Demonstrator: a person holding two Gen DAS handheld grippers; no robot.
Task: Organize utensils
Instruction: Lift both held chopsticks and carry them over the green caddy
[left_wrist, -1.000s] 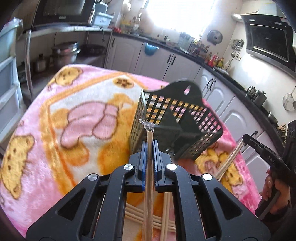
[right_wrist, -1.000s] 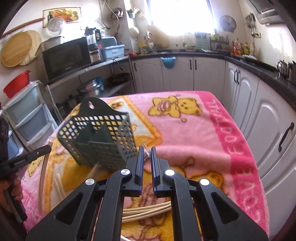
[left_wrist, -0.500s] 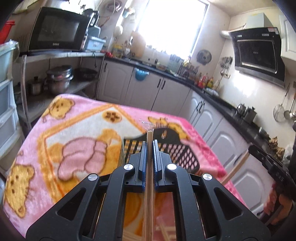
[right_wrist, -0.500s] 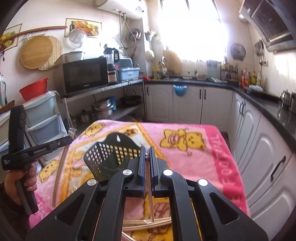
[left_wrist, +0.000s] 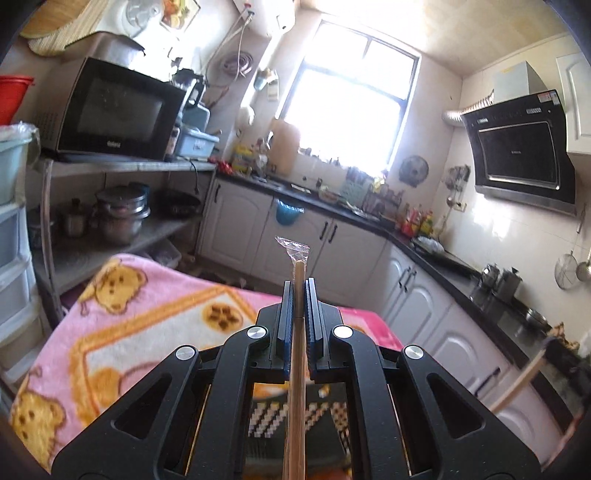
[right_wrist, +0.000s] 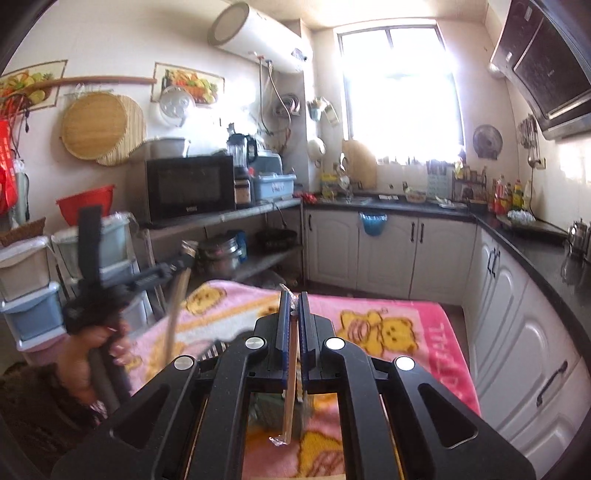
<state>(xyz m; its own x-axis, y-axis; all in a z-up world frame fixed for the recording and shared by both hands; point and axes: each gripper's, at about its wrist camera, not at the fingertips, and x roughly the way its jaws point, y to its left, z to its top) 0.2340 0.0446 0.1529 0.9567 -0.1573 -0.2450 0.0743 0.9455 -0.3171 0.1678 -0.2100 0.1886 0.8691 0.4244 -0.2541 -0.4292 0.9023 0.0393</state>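
My left gripper is shut on a plastic-wrapped pair of wooden chopsticks, held upright with the wrapper tip above the fingertips. The dark slotted utensil basket shows below, between the gripper's arms. My right gripper is shut on another wrapped chopstick pair, lifted above the pink blanket. In the right wrist view the left gripper appears at the left with its chopsticks. In the left wrist view the right gripper's chopsticks show at the right edge.
The table is covered by a pink bear-print blanket. White cabinets and a dark counter run behind and to the right. A shelf with a microwave and pots stands at the left, with plastic drawers near it.
Both grippers have risen and tilted upward with their chopsticks. The basket has dropped from the middle of both views to beneath the grippers.
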